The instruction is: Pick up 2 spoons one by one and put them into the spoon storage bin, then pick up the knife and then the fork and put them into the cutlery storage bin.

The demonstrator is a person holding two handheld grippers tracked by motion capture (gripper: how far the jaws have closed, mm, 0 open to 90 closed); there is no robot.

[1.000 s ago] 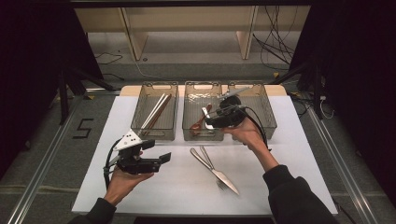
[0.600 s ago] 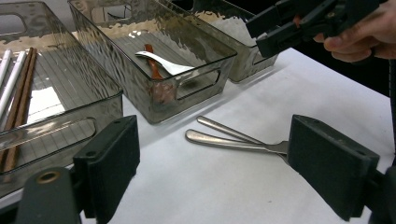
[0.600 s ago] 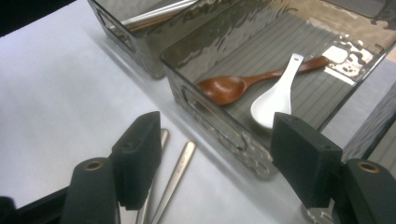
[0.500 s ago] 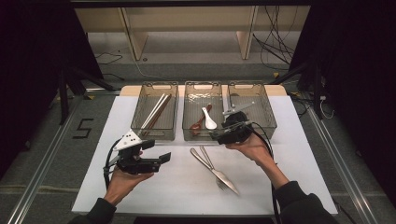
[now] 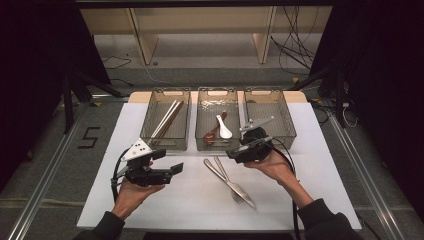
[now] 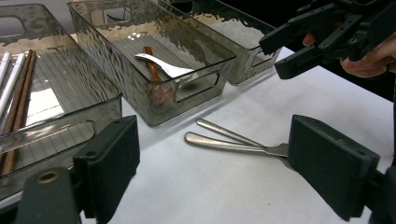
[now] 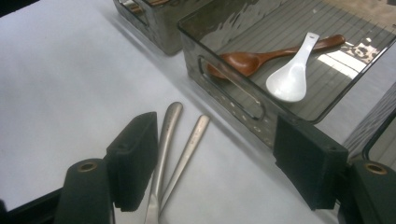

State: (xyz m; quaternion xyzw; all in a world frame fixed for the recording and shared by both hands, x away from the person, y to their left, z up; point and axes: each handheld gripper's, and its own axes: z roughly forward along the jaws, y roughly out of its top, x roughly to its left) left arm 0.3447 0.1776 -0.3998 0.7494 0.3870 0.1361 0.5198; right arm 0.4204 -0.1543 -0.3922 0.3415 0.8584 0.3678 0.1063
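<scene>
**Steel cutlery waited while the right gripper came down empty**

Steel, two pieces of it: a knife (image 5: 223,176) and a fork (image 5: 231,181) lay crossed on the white table (image 5: 320,190), just in front of the middle bin (image 5: 216,145), handles towards the bins. The right gripper (image 5: 234,154) hovered above those handles, its jaws having just been opening, now spread wide with nothing between them. In the right gripper view both handles (image 7: 173,140) lay between the pads. The left gripper (image 5: 176,169) hung spread and empty, well to the left.

To do the pickup well, I judged the person should settle on one handle, lower until the pads straddled it alone, then close; taking both at once would likely let one slip. Approaching where the handles diverge would help.

The middle bin held a wooden spoon (image 5: 212,131) and a white spoon (image 5: 223,129); chopsticks (image 5: 167,120) lay in the left bin (image 5: 165,142). The only writing legible was a taped "5" (image 5: 90,137) on the floor.
</scene>
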